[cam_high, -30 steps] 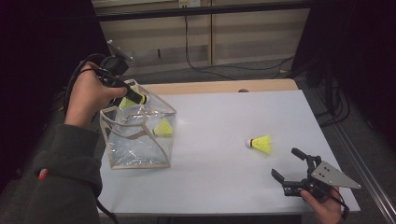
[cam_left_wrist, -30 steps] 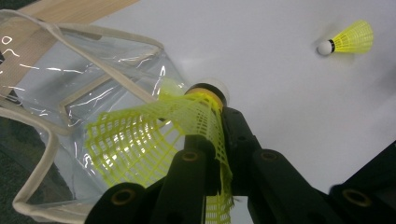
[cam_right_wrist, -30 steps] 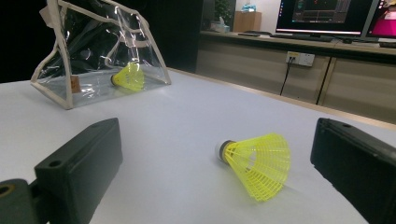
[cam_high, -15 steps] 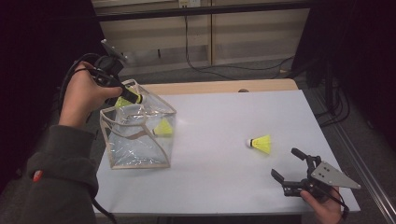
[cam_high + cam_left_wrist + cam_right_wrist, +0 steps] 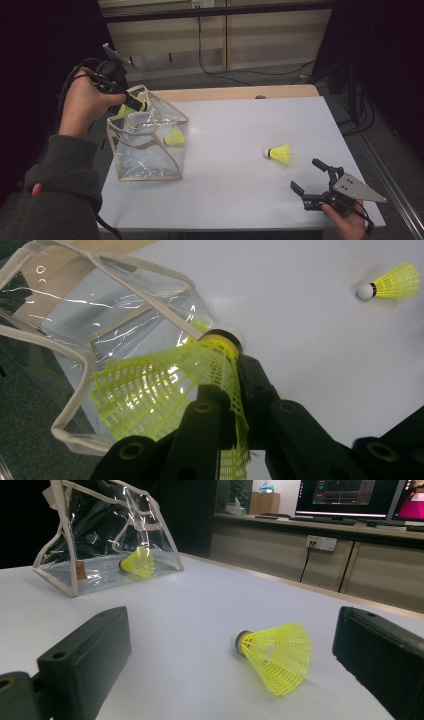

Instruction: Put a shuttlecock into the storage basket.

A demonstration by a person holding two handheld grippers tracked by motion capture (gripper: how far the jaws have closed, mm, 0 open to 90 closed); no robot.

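My left gripper (image 5: 137,103) is clamped on a yellow shuttlecock (image 5: 165,385) at the clear bag's (image 5: 145,145) rim — drop it straight in. My right gripper (image 5: 309,187), jaws apart, faces the shuttlecock on the table (image 5: 279,153) — next.

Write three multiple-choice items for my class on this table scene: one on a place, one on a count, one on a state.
1. Where does the loose yellow plastic shuttlecock lie?
A. on the white table, in front of the right gripper
B. on the floor
C. on top of the bag

2. How many yellow shuttlecocks are there in all?
A. one
B. three
C. five

3. How do the left gripper's jaws stand?
A. wide open, nothing between them
B. shut on a shuttlecock's skirt
C. shut on a cable

Key: 1 A, it rests on the table between the open right jaws' line of sight. 2 B, one held, one inside the clear plastic bag, one loose. 3 B, the mesh is pinched above the bag's mouth.
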